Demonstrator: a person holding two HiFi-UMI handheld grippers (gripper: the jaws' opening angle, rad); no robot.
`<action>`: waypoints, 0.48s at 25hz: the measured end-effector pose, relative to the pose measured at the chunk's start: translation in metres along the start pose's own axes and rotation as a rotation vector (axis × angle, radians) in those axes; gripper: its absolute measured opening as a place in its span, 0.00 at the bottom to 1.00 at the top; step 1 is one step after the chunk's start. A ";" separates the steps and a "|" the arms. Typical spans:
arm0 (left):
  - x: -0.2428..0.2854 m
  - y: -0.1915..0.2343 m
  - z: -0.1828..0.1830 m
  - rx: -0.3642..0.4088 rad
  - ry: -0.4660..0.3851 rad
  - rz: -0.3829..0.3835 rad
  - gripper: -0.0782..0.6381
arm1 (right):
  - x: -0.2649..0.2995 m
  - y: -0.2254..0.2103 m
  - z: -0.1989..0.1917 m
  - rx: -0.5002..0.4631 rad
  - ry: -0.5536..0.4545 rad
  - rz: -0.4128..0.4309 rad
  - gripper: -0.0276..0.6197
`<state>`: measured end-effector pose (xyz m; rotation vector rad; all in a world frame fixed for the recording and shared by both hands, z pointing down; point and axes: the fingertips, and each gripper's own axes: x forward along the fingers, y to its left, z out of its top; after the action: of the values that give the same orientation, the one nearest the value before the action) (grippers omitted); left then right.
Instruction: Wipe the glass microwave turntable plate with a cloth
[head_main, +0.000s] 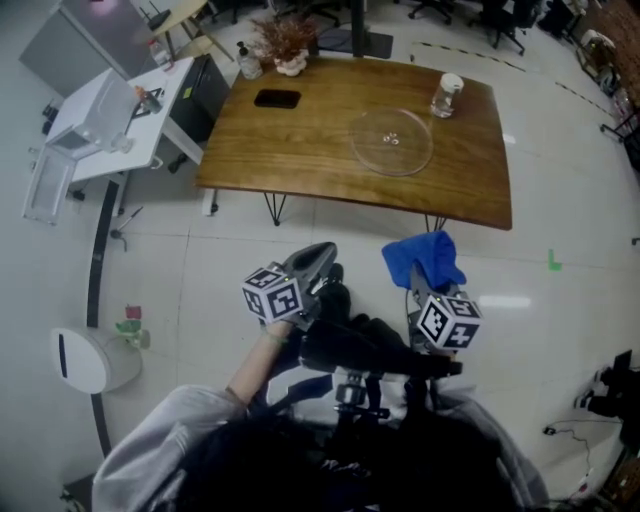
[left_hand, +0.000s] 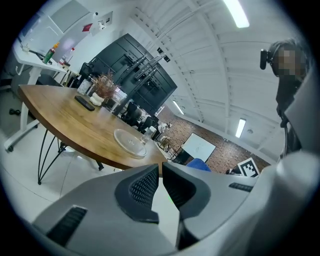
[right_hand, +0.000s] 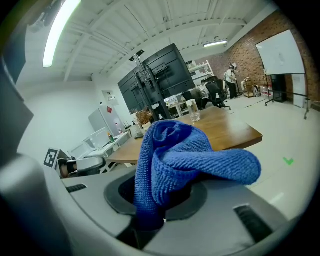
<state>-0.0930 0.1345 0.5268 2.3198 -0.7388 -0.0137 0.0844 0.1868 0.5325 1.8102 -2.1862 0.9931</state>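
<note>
**Item: glass plate**. Clear, round and flat. It lies on the wooden worktop towards its right end, with nothing touching it. A glass jar stands near it, and a dark flat object lies well apart to the left.

**Item: cloth**. Blue and bunched. It is pinched in the right gripper, whose jaws are clamped on a fold, and the rest is heaped over them. It is held above the floor, well short of the worktop.

**Item: left gripper**. The jaws are drawn together with only a thin slit between the pads, and they grasp nothing. It is held beside the right gripper, also over the floor.

**Step in hand (judged):** the approach. The cloth is secured but no wiping has begun, and both grippers are apart from the plate.

**Next move calls for (judged):**
- Carry the cloth forward over the worktop edge.
- Lower it flat onto the plate's surface and press lightly.
- The plate may slide on the smooth wood, so the free left gripper would serve to steady its rim.
</note>
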 end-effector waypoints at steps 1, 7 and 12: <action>0.001 -0.001 0.000 0.005 0.003 -0.006 0.12 | -0.002 -0.001 0.000 0.003 -0.008 -0.002 0.17; 0.014 -0.013 -0.003 0.037 0.034 -0.047 0.12 | -0.014 -0.010 -0.001 0.017 -0.038 -0.022 0.17; 0.020 -0.020 -0.007 0.051 0.057 -0.072 0.12 | -0.019 -0.009 -0.003 0.014 -0.051 -0.022 0.17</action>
<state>-0.0649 0.1408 0.5236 2.3840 -0.6333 0.0395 0.0972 0.2038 0.5287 1.8817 -2.1879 0.9705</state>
